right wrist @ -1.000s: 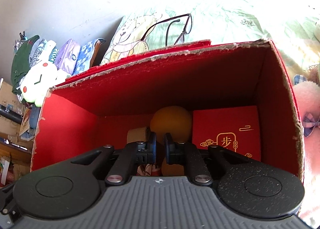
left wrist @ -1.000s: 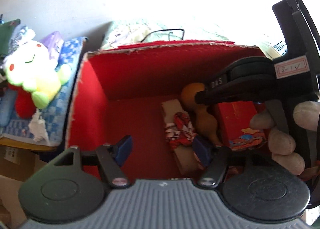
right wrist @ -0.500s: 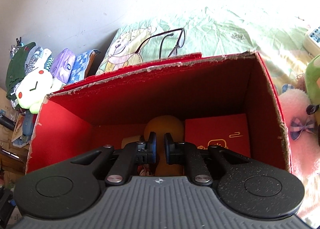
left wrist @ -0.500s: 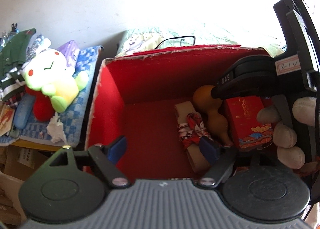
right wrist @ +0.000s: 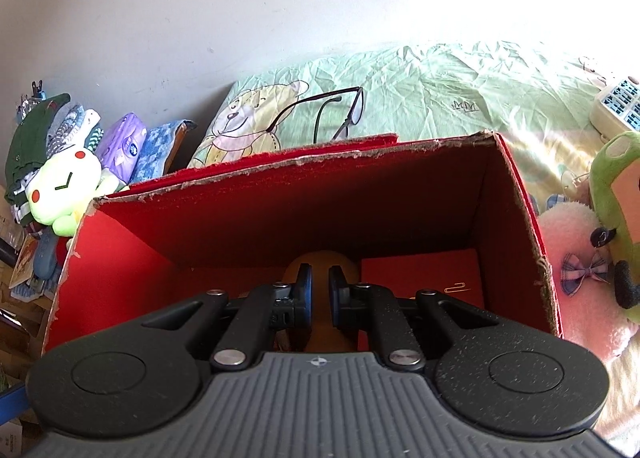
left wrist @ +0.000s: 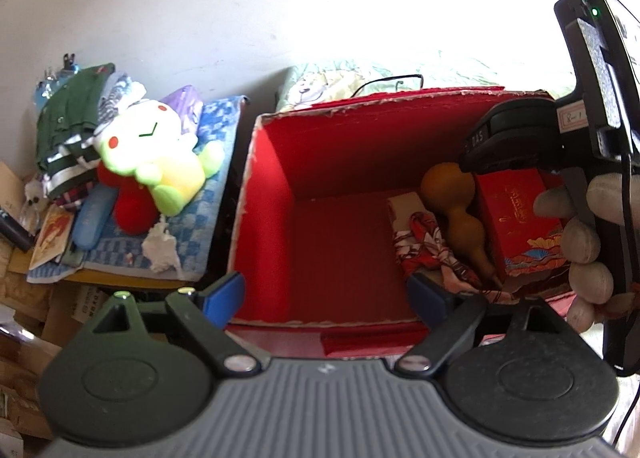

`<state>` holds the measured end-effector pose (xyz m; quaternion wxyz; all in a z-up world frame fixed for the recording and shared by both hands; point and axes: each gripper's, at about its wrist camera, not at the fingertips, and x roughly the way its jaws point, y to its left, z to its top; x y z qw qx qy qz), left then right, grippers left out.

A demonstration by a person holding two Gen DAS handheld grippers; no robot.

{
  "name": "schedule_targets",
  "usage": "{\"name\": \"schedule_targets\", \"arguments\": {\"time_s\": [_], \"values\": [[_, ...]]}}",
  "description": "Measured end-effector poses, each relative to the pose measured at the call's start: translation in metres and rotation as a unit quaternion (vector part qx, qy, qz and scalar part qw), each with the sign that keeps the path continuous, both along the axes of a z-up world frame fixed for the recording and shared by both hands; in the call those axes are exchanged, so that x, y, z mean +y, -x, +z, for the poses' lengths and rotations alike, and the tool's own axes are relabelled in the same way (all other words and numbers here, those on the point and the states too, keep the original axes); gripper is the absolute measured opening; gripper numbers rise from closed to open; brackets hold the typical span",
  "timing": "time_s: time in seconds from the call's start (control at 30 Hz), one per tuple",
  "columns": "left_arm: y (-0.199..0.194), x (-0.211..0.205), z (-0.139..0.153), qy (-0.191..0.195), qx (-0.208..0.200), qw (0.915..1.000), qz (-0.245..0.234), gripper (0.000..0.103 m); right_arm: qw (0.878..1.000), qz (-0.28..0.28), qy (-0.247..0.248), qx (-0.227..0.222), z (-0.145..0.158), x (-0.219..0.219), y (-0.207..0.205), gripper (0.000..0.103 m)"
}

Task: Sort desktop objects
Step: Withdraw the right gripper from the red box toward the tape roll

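Bedside clutter around red box (left wrist: 256, 194): gourd (left wrist: 456, 202) lies inside. Our left gripper (left wrist: 328, 294) has just been opening, nothing btwn; right gripper (right wrist: 318, 290) clenched, empty. Next, approach w/ jaws wide.

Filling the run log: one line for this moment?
left gripper: open, empty | right gripper: shut, above gourd | red box: gourd inside

Red box (right wrist: 516, 194): matt cardboard, rims torn and fibrous. Gourd (left wrist: 460, 210): smooth, faintly glossy brown shell. Small red carton (left wrist: 520, 218): printed card with gilt lettering. Patterned cloth (left wrist: 428, 246): soft and creased. Bedsheet (right wrist: 460, 98): wrinkled printed cotton. Plush toy (left wrist: 156, 158): fuzzy fabric. Glasses (right wrist: 332, 110): thin metal frame.
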<state>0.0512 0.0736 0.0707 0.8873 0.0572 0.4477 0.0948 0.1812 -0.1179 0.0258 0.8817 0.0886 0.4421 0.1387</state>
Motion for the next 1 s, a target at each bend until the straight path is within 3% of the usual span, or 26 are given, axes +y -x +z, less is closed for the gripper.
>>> {"name": "schedule_targets", "arguments": {"time_s": [0.23,0.43,0.53,0.8,1.0], "values": [[0.010,0.001,0.007,-0.011,-0.011,0.9992,0.036,0.089,1.000,0.012,-0.005,-0.014,0.002,0.001,0.002,0.010],[0.021,0.001,0.015,-0.023,-0.017,0.9965,0.079,0.089,0.997,0.046,-0.005,-0.057,0.012,0.005,0.013,0.010],[0.028,0.000,0.017,-0.027,-0.016,0.9939,0.106,0.091,0.992,0.081,0.006,-0.092,0.023,0.004,0.034,0.014],[0.051,-0.001,0.017,-0.023,-0.013,0.9859,0.165,0.096,0.976,0.167,-0.039,-0.135,0.055,-0.019,0.107,0.017],[0.069,-0.011,0.017,-0.036,-0.032,0.9799,0.194,0.099,0.965,0.208,-0.043,-0.152,0.056,-0.034,0.145,0.018]]}}
